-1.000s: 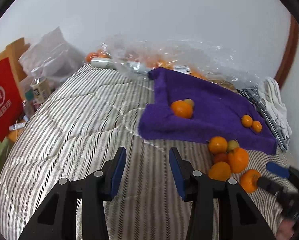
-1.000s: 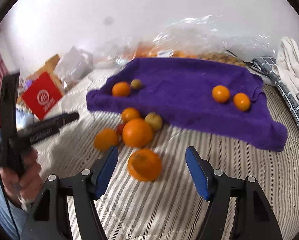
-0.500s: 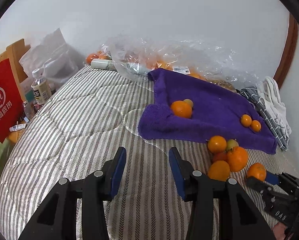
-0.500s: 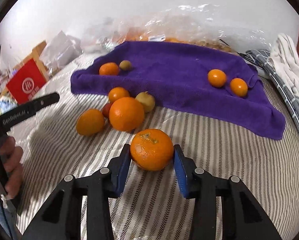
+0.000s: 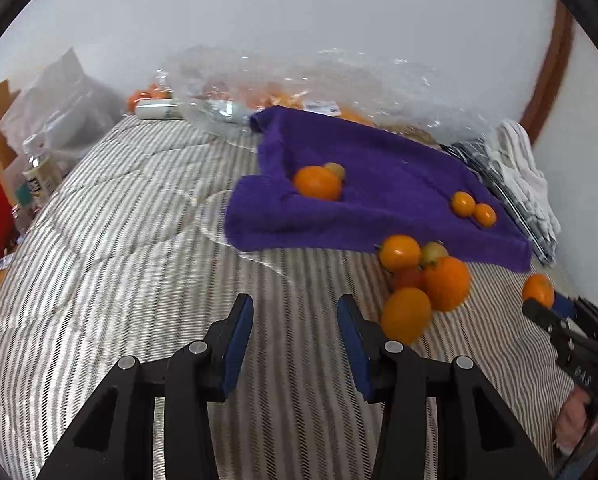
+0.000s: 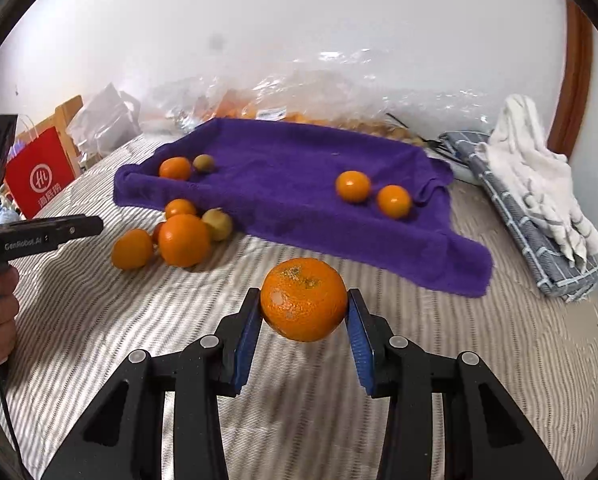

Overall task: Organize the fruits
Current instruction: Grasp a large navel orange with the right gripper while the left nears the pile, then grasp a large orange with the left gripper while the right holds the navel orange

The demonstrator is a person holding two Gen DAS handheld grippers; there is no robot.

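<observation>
The striped bed (image 6: 439, 360) carries a purple towel (image 6: 283, 184) with four fruits on it and a loose cluster (image 6: 179, 236) just off its near edge. The right hand-held gripper (image 6: 304, 320) has clamped a mandarin (image 6: 304, 299); next comes carrying it onto the towel, I judge. The left hand-held gripper (image 5: 295, 334) hangs part-open, empty. Its side, seen from the right wrist, reads "GenRobot.AI"; the red bag's (image 6: 39, 176) characters are unclear

striped bed (image 6: 479, 360), purple towel (image 6: 283, 184), loose fruits (image 6: 183, 240)
</observation>
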